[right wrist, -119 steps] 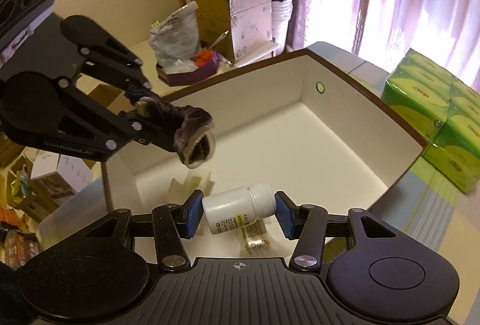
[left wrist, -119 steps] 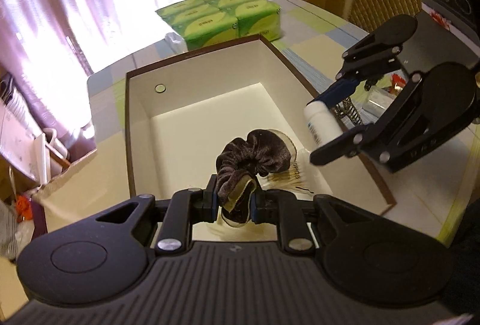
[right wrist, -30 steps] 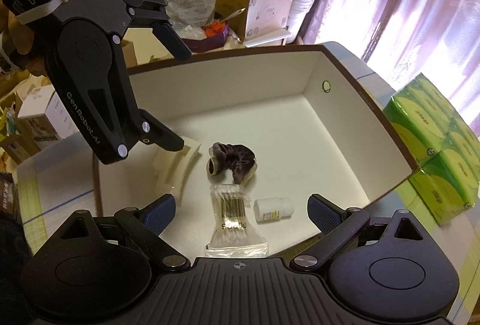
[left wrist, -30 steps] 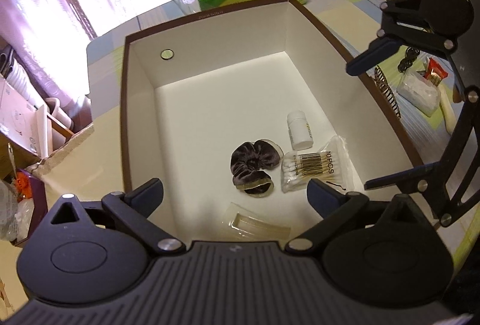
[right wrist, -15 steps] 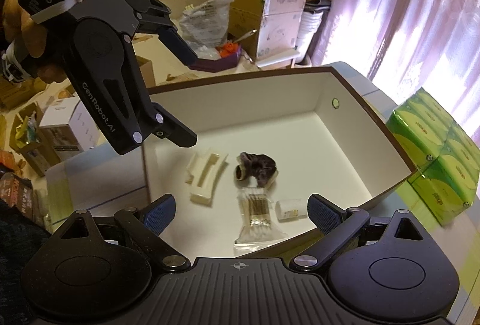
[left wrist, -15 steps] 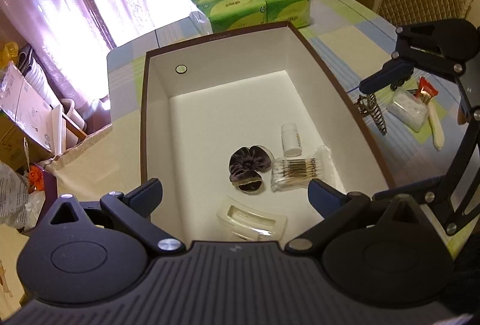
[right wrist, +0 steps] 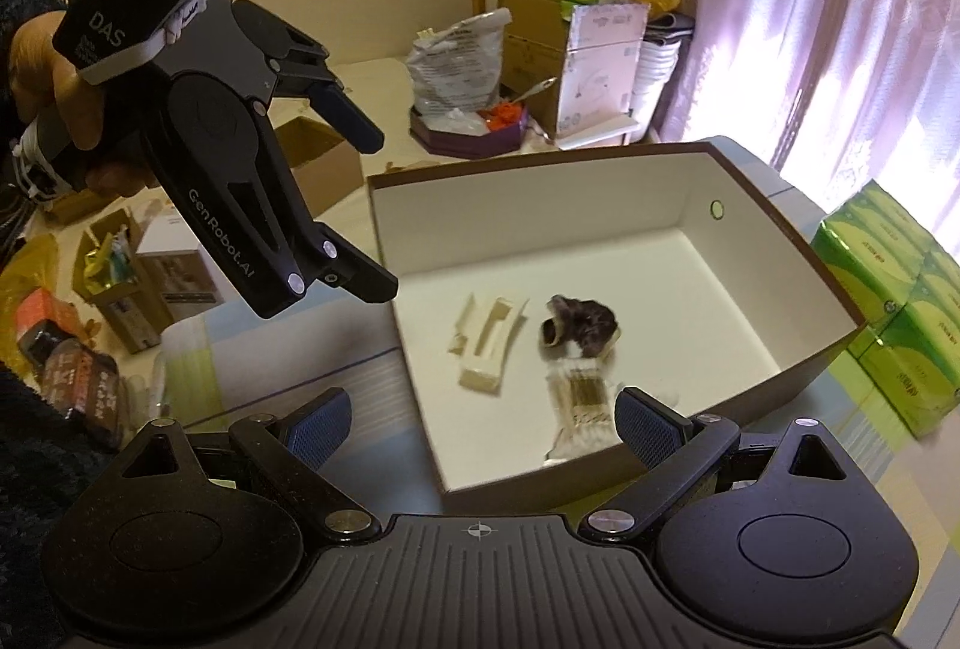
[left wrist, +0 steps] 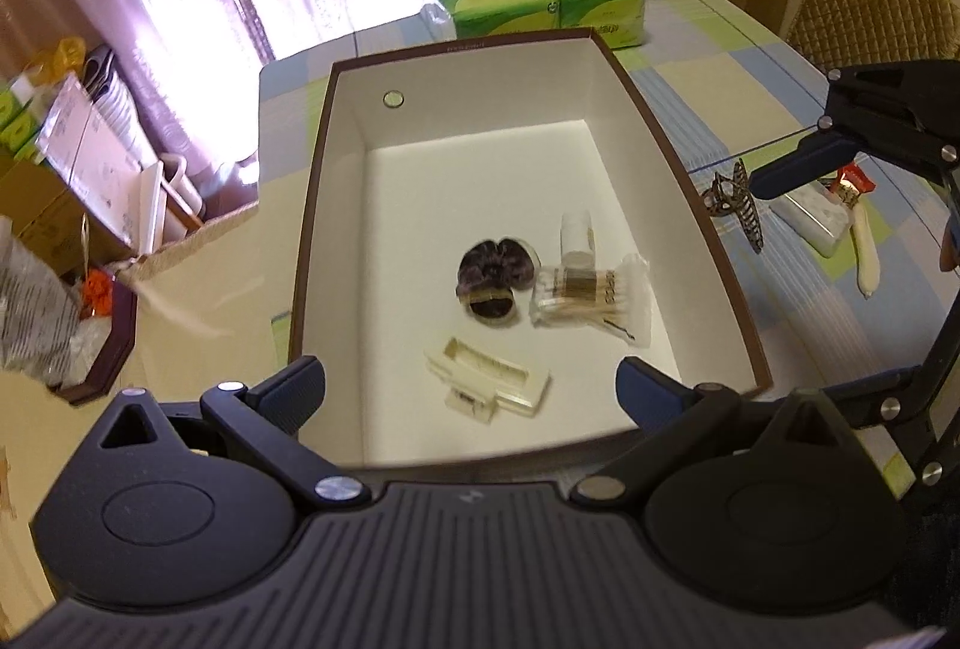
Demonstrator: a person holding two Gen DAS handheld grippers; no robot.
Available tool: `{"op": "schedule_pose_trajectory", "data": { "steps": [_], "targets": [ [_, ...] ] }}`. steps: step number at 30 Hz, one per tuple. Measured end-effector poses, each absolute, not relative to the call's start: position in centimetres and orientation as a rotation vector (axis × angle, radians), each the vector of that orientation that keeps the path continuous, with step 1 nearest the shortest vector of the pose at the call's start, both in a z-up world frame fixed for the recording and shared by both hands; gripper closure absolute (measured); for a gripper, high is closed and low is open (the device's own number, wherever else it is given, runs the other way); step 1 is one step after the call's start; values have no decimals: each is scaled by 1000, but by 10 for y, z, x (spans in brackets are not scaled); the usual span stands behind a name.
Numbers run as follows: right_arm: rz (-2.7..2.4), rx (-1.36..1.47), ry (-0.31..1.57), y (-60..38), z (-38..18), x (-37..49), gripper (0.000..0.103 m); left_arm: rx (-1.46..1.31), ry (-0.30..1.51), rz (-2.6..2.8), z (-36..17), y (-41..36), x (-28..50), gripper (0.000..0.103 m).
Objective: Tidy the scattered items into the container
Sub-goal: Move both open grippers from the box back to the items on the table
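Left wrist view: both the left gripper (left wrist: 471, 379) and right gripper (right wrist: 480, 418), now spread wide and empty, have released scrunchie (left wrist: 495, 274) and bottle (left wrist: 577, 232) inside the box (left wrist: 660, 133); a hair claw (left wrist: 735, 202) remains outside.

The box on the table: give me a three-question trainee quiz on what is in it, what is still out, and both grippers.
1. True or false: the dark scrunchie lies inside the box.
2. Which item is still outside the box on the table? A) cotton swab pack B) hair claw clip C) small white bottle
3. Fill in: both the left gripper and the right gripper are ____ and hold nothing.

Key: 1 true; 2 B; 3 open
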State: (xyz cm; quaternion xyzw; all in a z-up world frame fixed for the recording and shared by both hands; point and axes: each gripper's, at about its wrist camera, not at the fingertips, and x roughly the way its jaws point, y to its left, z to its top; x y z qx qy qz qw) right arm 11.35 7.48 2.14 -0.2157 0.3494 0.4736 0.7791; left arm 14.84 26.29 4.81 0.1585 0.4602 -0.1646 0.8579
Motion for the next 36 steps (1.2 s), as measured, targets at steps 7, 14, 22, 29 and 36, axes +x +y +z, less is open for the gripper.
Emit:
{"op": "schedule_pose_trajectory", "data": {
  "steps": [7, 14, 22, 29, 36],
  "targets": [
    [1073, -443, 761, 54, 19, 97, 4, 300, 998, -281, 45, 259, 121, 1],
    [1113, -433, 773, 30, 17, 85, 4, 235, 1025, -219, 43, 247, 98, 1],
    [1116, -411, 797, 0, 11, 79, 4, 170, 1055, -158, 35, 228, 71, 1],
    [1054, -345, 839, -41, 4, 79, 4, 140, 1069, -140, 26, 200, 53, 1],
    [924, -271, 888, -95, -4, 82, 4, 103, 1090, -202, 9, 158, 39, 1]
  ]
}}
